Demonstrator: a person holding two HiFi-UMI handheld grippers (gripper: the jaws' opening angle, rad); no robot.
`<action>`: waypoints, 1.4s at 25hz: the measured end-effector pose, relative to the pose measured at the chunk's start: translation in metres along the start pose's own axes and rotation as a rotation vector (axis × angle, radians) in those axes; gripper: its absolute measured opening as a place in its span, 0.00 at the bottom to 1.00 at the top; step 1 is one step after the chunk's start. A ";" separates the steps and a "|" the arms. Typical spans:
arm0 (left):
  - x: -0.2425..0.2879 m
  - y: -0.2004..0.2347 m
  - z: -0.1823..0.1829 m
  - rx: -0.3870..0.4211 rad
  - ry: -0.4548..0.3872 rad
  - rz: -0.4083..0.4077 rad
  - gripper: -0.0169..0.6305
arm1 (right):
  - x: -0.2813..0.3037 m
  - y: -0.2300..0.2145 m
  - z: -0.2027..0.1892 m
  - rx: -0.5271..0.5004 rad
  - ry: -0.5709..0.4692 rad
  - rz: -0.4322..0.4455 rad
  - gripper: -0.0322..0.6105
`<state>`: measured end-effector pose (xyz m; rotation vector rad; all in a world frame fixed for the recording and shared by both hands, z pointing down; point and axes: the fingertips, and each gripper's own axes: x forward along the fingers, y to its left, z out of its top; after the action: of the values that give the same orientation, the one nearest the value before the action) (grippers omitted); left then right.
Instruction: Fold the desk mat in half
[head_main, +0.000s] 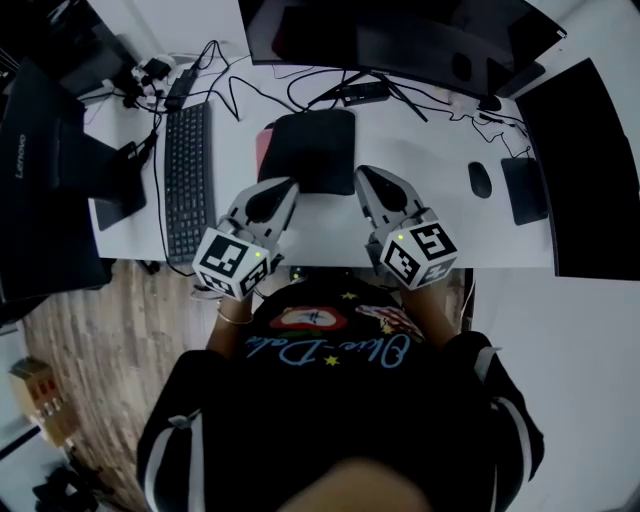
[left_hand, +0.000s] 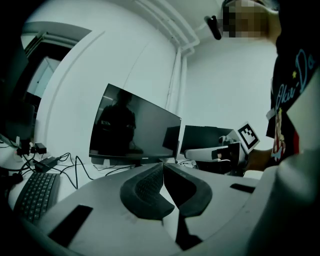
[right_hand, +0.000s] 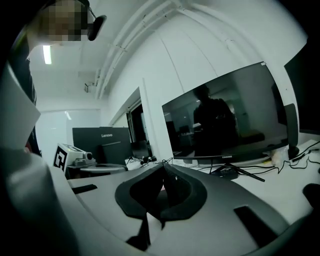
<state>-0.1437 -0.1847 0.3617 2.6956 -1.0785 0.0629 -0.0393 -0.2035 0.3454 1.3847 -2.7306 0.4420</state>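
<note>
Toward the middle of the white worktop (head_main: 430, 150), just in front of the foot of the wide black monitor (head_main: 400, 40), lies the black rectangular desk mat (head_main: 315, 150), flat, with a pink strip showing along its left side. Both grippers hang over the near edge of the worktop, on either side of the mat's near end and apart from it. The left gripper (head_main: 288, 188) points at the mat's near left corner; in its own view (left_hand: 162, 167) its dark ribbed pads meet at the tips with nothing between them. The right gripper (head_main: 365, 178) points at the near right corner, and its view (right_hand: 164, 170) likewise shows the pads pressed together and empty. Neither touches the mat. A black keyboard (head_main: 187, 180) lies lengthwise near the left edge of the worktop, a black mouse (head_main: 480, 180) near the right edge, and a dark laptop (head_main: 40, 170) stands beyond the left edge
</note>
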 end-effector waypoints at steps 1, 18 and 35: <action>0.002 -0.002 -0.002 -0.005 0.002 0.000 0.03 | -0.003 -0.001 0.001 -0.003 -0.002 0.002 0.05; 0.002 -0.010 0.001 0.012 0.019 0.044 0.03 | -0.011 -0.009 0.002 -0.039 -0.006 0.028 0.05; -0.008 -0.006 -0.002 -0.007 0.014 0.050 0.03 | -0.010 0.000 -0.001 -0.059 0.003 0.037 0.05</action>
<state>-0.1455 -0.1746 0.3612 2.6581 -1.1399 0.0861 -0.0337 -0.1959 0.3443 1.3208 -2.7474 0.3613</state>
